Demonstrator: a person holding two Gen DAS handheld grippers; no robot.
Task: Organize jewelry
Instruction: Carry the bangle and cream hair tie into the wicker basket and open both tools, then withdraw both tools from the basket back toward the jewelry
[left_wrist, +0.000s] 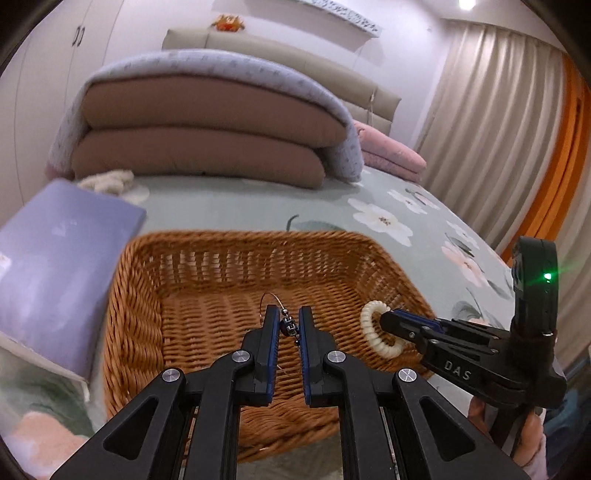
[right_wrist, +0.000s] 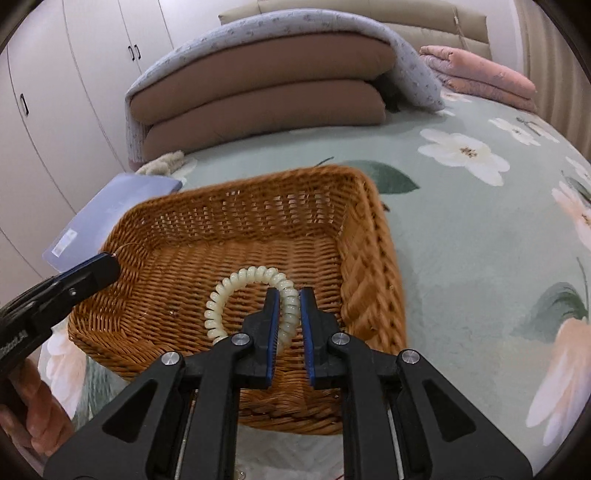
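A brown wicker basket (left_wrist: 207, 306) (right_wrist: 192, 236) sits on the flowered bedspread. My left gripper (left_wrist: 289, 314) is shut on a thin wire bracelet with dark beads (left_wrist: 288, 326) and holds it above the basket floor. It shows in the right wrist view (right_wrist: 107, 264) at the basket's left rim. My right gripper (right_wrist: 289, 295) is shut on a cream spiral hair tie (right_wrist: 229, 295) over the basket's near right part. It shows in the left wrist view (left_wrist: 388, 319) with the hair tie (left_wrist: 369, 325) over the basket's right rim.
A lilac flat box (left_wrist: 55, 258) (right_wrist: 110, 206) lies left of the basket. Folded brown quilts under a grey cover (left_wrist: 199, 129) and a pink blanket (right_wrist: 487, 77) lie behind. White wardrobes (right_wrist: 55, 92) stand left, curtains (left_wrist: 491, 129) right.
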